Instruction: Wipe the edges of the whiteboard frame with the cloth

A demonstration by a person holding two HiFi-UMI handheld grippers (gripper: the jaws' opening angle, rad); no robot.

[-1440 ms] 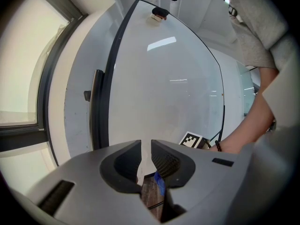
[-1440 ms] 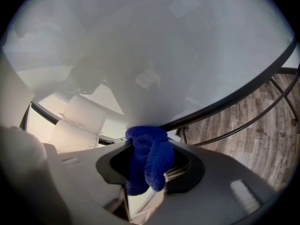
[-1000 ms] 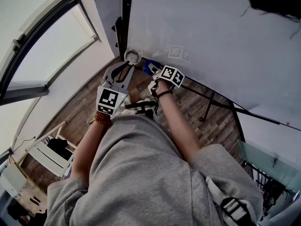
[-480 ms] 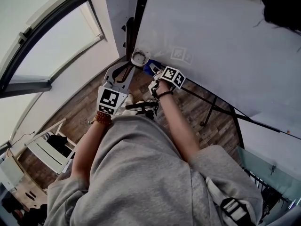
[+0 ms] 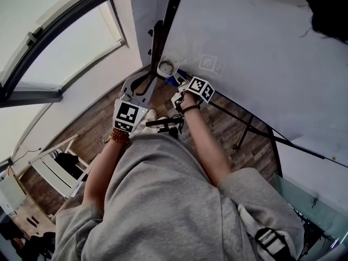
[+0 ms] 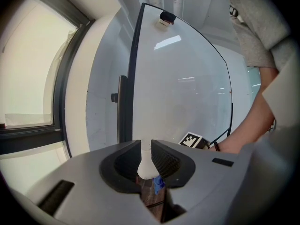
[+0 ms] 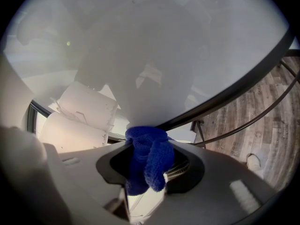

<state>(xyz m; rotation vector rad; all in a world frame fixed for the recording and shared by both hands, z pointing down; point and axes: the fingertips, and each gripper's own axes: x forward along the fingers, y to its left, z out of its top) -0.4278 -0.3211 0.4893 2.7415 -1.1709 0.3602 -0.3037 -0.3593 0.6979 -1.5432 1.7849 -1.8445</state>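
The whiteboard (image 5: pixel 255 48) with its black frame (image 5: pixel 173 15) fills the upper right of the head view. My right gripper (image 5: pixel 179 84) is shut on a blue cloth (image 5: pixel 175 80) and holds it against the frame's lower edge near the left corner. In the right gripper view the cloth (image 7: pixel 149 158) bulges from the jaws of the right gripper (image 7: pixel 150 165) and touches the dark frame (image 7: pixel 225 97). My left gripper (image 5: pixel 152 80) hovers just left of it, its jaws drawn to a slit. In the left gripper view, the left gripper (image 6: pixel 150 149) points at the frame's left edge (image 6: pixel 133 78).
A white round thing (image 5: pixel 166 67) sits by the board's lower left corner, just past the left jaws, and it shows through their slit (image 6: pixel 149 168). Black stand legs (image 5: pixel 244 126) cross the wood floor. A window (image 5: pixel 54 37) lies left, and a white rack (image 5: pixel 54 173) stands lower left.
The head view has swung, so the board's left edge and the white round thing sit farther right. Both grippers hold nearly the same places, cloth still at the frame.
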